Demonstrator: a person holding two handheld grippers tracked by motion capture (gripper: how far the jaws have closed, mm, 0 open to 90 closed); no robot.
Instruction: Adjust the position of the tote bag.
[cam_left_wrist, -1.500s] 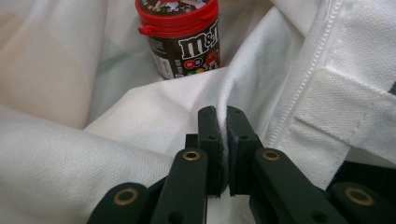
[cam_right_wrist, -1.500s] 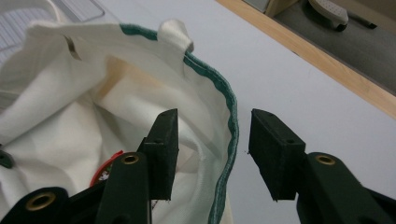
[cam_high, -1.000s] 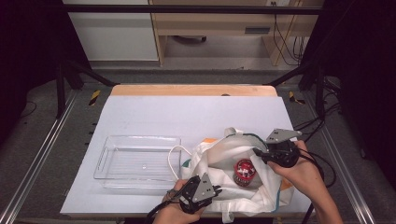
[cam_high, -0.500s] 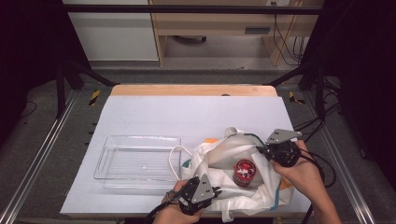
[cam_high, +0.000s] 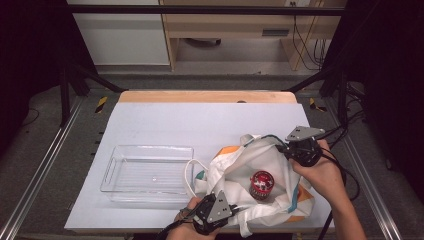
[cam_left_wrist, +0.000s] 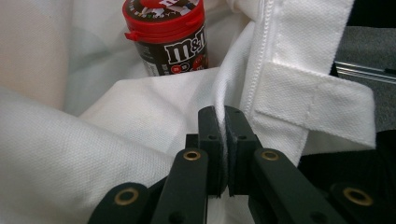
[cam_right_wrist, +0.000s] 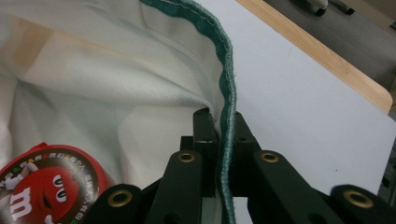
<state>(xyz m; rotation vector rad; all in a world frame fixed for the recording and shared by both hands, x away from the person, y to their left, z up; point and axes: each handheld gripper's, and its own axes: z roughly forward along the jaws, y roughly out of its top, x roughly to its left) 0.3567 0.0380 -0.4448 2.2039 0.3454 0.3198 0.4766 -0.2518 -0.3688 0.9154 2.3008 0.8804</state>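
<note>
A white cloth tote bag (cam_high: 235, 170) with green and orange trim lies open at the table's front right. Inside it stands a red-lidded candy can (cam_high: 261, 183), whose label and lid (cam_left_wrist: 164, 23) face the left gripper view and whose printed top (cam_right_wrist: 46, 186) is at the lower left of the right gripper view. My left gripper (cam_high: 214, 211) is shut on the bag's near white rim (cam_left_wrist: 224, 93) beside a sewn strap. My right gripper (cam_high: 300, 148) is shut on the far green-edged rim (cam_right_wrist: 227, 70). The bag's mouth is held apart between them.
A clear plastic tray (cam_high: 150, 172) sits empty left of the bag, with a white bag handle (cam_high: 189, 172) looping against its right wall. The white table top (cam_high: 200, 120) ends in a wooden back edge (cam_high: 205, 96). Metal rails run along both sides.
My right gripper has pulled the far rim slightly to the right, widening the bag's mouth. The left gripper and the can have stayed put.
</note>
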